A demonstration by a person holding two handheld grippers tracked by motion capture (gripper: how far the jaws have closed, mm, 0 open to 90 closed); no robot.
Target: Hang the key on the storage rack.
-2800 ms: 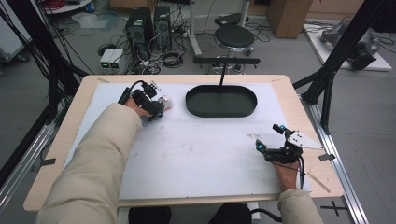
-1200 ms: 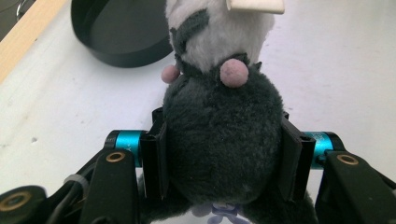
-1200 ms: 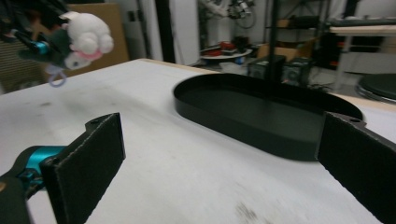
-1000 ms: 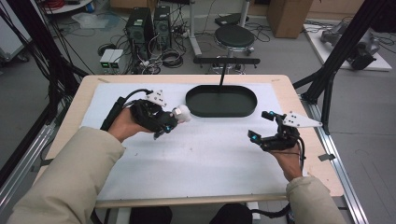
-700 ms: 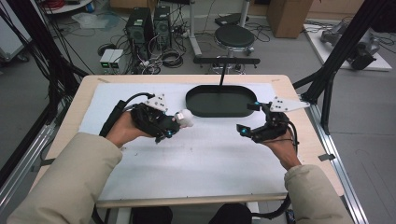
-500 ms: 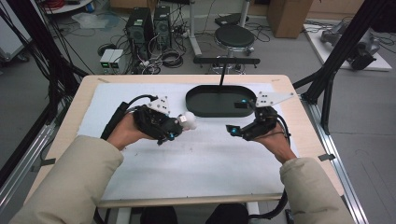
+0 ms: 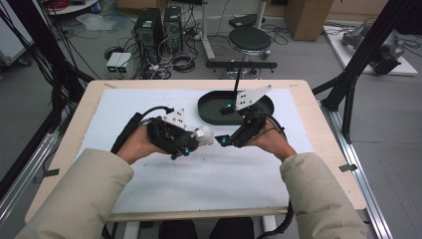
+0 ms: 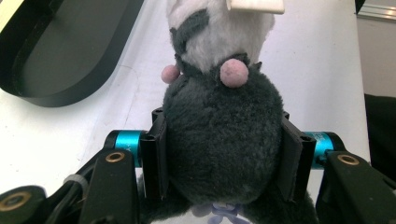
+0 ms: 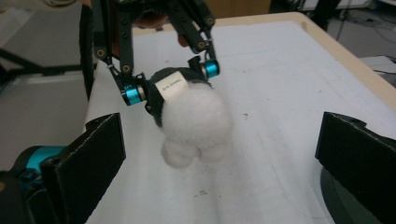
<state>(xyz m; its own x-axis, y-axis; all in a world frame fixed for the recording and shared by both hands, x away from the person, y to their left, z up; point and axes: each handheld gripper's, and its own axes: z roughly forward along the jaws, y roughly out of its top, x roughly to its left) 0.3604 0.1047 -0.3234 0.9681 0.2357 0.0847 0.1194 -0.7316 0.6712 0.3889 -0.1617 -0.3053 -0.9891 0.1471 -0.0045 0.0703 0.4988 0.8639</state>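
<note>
Since the earlier frames the right gripper (image 7: 225, 141) has been swung in from the table's right edge toward the middle, while the left gripper (image 7: 190, 148) has been kept nearly in place. The plush toy (image 8: 219, 126), dark grey at the clamped end and white and fluffy at the free end, with small pink nubs and a sewn tag, is held clenched in the left jaws above the white mat (image 7: 209, 179); the right jaws are spread wide just before it, so a handover appears prepared but not yet made. Beyond, the black oval tray (image 7: 211, 112) is left unfilled, presumably the toy's destination.
</note>
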